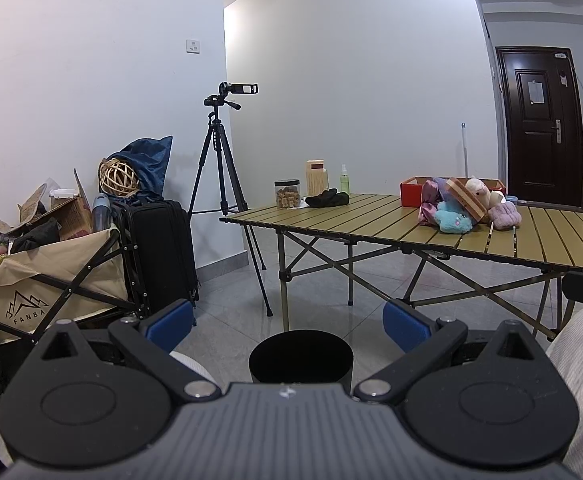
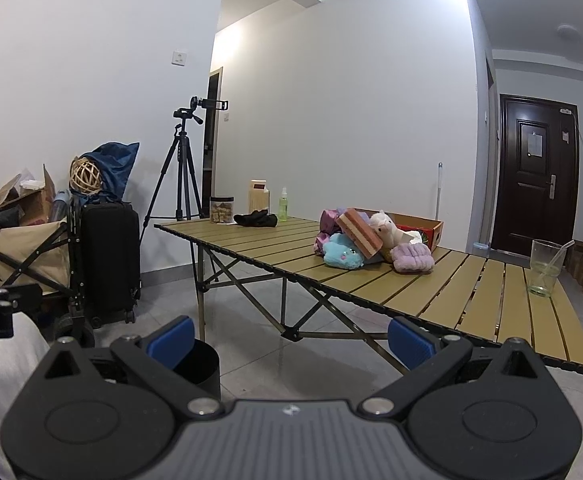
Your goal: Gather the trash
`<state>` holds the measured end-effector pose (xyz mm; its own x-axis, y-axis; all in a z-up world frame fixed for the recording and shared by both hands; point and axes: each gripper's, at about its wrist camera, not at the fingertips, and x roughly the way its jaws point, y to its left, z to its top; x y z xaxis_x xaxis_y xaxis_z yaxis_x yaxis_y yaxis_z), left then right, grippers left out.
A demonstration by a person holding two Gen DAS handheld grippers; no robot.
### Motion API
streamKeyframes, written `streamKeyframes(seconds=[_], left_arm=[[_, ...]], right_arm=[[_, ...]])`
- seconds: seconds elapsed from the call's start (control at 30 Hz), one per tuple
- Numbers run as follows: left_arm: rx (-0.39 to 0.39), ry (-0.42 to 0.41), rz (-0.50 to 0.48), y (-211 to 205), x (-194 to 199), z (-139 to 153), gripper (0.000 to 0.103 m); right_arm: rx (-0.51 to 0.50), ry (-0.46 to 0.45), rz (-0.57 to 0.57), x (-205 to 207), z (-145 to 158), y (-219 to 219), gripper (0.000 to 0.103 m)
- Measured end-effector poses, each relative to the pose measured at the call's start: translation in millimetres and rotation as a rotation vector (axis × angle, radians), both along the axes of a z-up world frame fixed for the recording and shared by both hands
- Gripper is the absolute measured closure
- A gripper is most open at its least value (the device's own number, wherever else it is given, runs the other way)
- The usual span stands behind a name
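A: From the left wrist, where is the bin?
B: The black bin (image 1: 300,356) stands on the floor, near, ready for trash. The left hand-held gripper (image 1: 287,326) is wide, holding nothing.
A: And the right wrist?
B: The plastic cup (image 2: 544,267) waits on the tabletop (image 2: 431,292), far right. The right hand-held gripper (image 2: 290,340) is wide too, empty.

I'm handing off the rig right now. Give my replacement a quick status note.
Left gripper: open, empty, above the black round bin on the floor.
Right gripper: open, empty, facing the slatted folding table.
Clear plastic cup with a straw stands near the table's right end; plush toys lie mid-table.
Done: nothing visibly collected; the bin's inside is too dark to tell.
Left: probably the cup first, then drop it in the bin.
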<state>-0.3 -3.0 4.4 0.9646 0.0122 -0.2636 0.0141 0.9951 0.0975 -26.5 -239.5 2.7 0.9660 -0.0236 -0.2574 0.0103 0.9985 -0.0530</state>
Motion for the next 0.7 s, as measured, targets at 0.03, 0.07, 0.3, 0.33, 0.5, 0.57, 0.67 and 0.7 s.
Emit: streamKeyframes(seconds=[0.03,0.07,0.3,0.33,0.5,0.57,0.67,0.7], left_arm=[[0.000,0.000,-0.001,0.3,0.0,-0.4,0.000],[0.000,0.000,-0.001,0.3,0.0,-0.4,0.000],[0.000,0.000,0.000,0.4,0.1,-0.3,0.000],[0.000,0.000,-0.001,-0.1,0.0,0.3,0.000],[-0.001,0.003,-0.001,-0.3,0.7,0.8,0.000],[-0.001,0.004,-0.002,0.1,0.7,0.3,0.000],[-0.001,0.003,-0.002,-0.3,0.8,0.5,0.000],[-0.001,0.003,-0.002,-0.1,0.9,0.5,0.000]], right_arm=[[-0.001,0.001,0.000,0.2,0.1,0.0,0.000],[-0.001,0.001,0.000,0.1,0.3,-0.1,0.000],[-0.001,0.006,0.005,-0.6,0.8,0.9,0.000],[-0.001,0.005,0.004,-1.3,0.9,1.6,0.000],[0.000,0.006,0.006,-1.3,0.9,2.4,0.000],[0.003,0.011,0.012,-1.2,0.4,2.6,0.000],[0.002,0.008,0.016,-2.4,0.4,3.5,0.000],[0.001,0.006,0.017,-3.1,0.6,3.9,0.000]])
